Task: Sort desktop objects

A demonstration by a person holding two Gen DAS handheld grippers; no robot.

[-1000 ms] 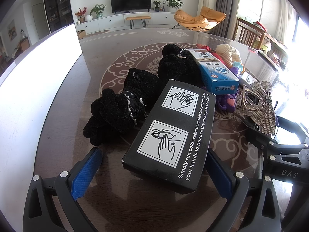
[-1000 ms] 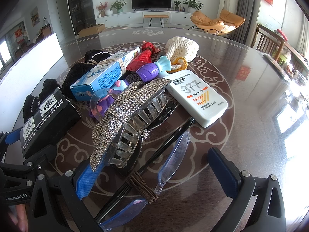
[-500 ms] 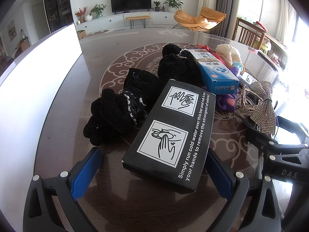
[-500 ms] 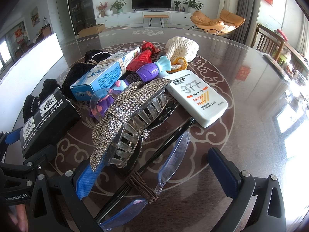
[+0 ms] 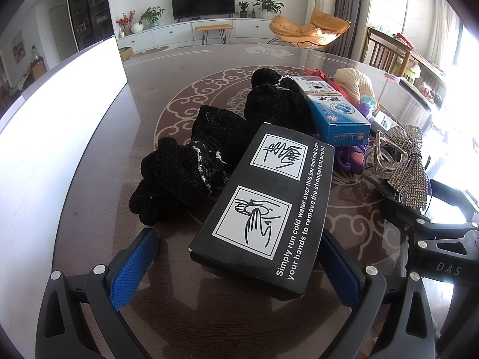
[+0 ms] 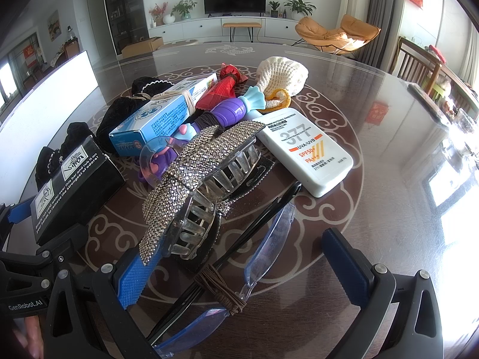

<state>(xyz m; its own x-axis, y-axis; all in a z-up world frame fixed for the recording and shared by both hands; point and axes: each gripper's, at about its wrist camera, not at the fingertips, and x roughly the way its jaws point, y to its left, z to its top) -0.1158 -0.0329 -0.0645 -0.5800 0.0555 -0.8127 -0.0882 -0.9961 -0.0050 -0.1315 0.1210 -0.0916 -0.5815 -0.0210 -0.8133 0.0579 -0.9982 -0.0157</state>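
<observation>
My left gripper (image 5: 239, 264) is open, its blue pads either side of the near end of a black box (image 5: 266, 206) with white hand-washing pictures; I cannot tell if the right pad touches it. Black velvet scrunchies (image 5: 191, 164) lie left of the box. My right gripper (image 6: 239, 266) is open around blue-lensed glasses (image 6: 263, 254) tied with brown cord. A rhinestone bow hair claw (image 6: 203, 173) lies against its left pad. Behind lie a blue box (image 6: 155, 119), a white 377 sunscreen bottle (image 6: 308, 155), a purple toy (image 6: 227, 112), a red item (image 6: 224, 83) and a cream knitted pouch (image 6: 284, 74).
All things lie on a dark glossy round table (image 6: 374, 113) with white swirl patterns. A bright white panel (image 5: 54, 137) stands along the table's left side. Wooden chairs (image 6: 419, 62) stand at the far right. The right gripper's body (image 5: 434, 233) shows in the left wrist view.
</observation>
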